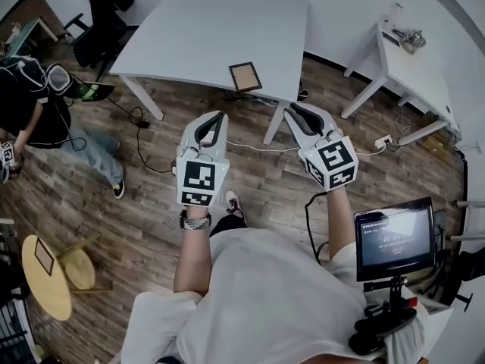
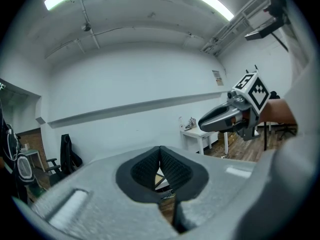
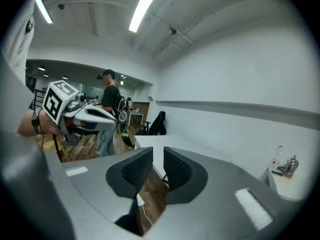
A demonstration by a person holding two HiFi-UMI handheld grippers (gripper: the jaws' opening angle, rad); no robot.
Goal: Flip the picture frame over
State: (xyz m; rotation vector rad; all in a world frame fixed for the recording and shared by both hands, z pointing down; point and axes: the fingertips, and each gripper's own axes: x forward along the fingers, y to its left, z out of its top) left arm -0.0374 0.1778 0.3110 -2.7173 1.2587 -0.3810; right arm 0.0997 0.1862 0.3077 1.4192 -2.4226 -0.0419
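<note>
A small wooden picture frame (image 1: 245,76) lies flat near the front edge of the white table (image 1: 212,29). Both grippers hang over the wooden floor, short of the table and apart from the frame. My left gripper (image 1: 219,116) (image 2: 160,150) points at the table with its ribbed pads meeting at the tips, and nothing is held. My right gripper (image 1: 292,109) (image 3: 157,156) stands slightly open, a narrow gap between its pads with nothing in it. Each gripper shows in the other's view: the right gripper (image 2: 220,118) and the left gripper (image 3: 92,115).
A small white side table (image 1: 413,70) with a few objects stands at the right. A person (image 1: 34,105) stands at the left, near a dark chair (image 1: 98,29). Cables (image 1: 140,120) run over the floor. A round wooden stool (image 1: 42,279) and a monitor (image 1: 395,237) are nearby.
</note>
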